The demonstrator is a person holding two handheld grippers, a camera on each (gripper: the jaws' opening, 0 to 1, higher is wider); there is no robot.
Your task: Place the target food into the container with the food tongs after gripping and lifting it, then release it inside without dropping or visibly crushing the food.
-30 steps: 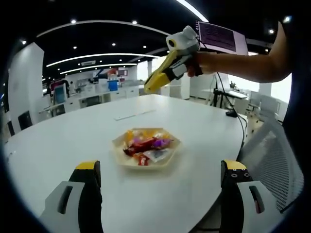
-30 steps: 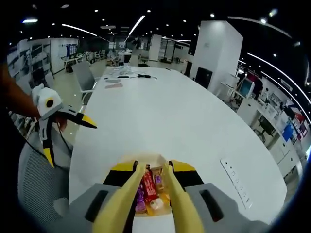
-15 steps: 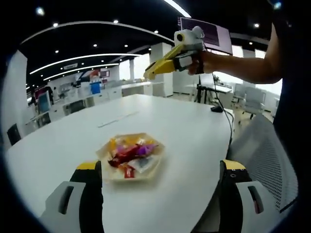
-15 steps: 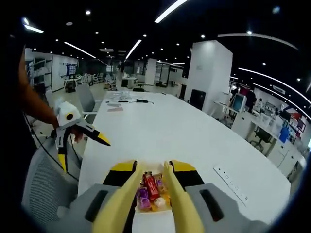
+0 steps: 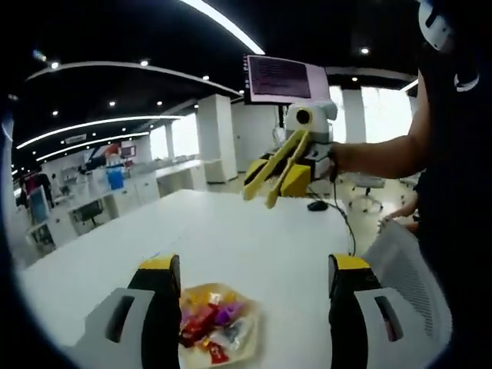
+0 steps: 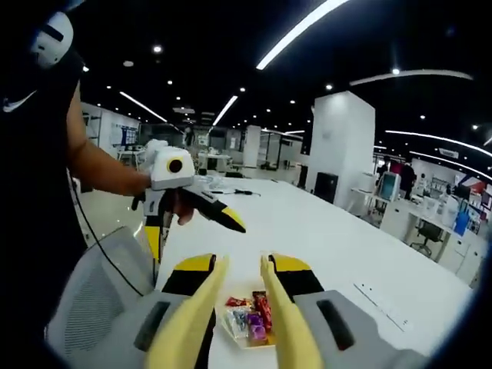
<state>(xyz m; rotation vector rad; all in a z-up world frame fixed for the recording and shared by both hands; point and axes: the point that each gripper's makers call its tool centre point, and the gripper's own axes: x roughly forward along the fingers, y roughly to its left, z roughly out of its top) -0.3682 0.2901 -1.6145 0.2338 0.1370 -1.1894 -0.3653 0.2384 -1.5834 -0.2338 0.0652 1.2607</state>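
A plate [image 5: 247,329] of wrapped sweets [image 6: 250,315] is seen on a white table [image 5: 254,246], partly hidden behind the left gripper [image 5: 254,307], whose jaws are spread wide. The right gripper [image 6: 240,307] carries yellow tongs [image 5: 275,163], held slightly apart and empty above the table. Individual sweets are hard to distinguish.

Left gripper view: raised above the white counter [image 5: 254,246], facing across it toward the far office, with the tray of wrapped sweets [image 5: 219,327] close below between its own jaws and the right claw [image 5: 269,173] held up ahead at right. Right gripper view: also above the counter [image 6: 338,238], facing along its length, same tray [image 6: 250,319] near, left claw [image 6: 196,223] at left. Shared: tray, counter top, mesh chair [image 6: 100,296].
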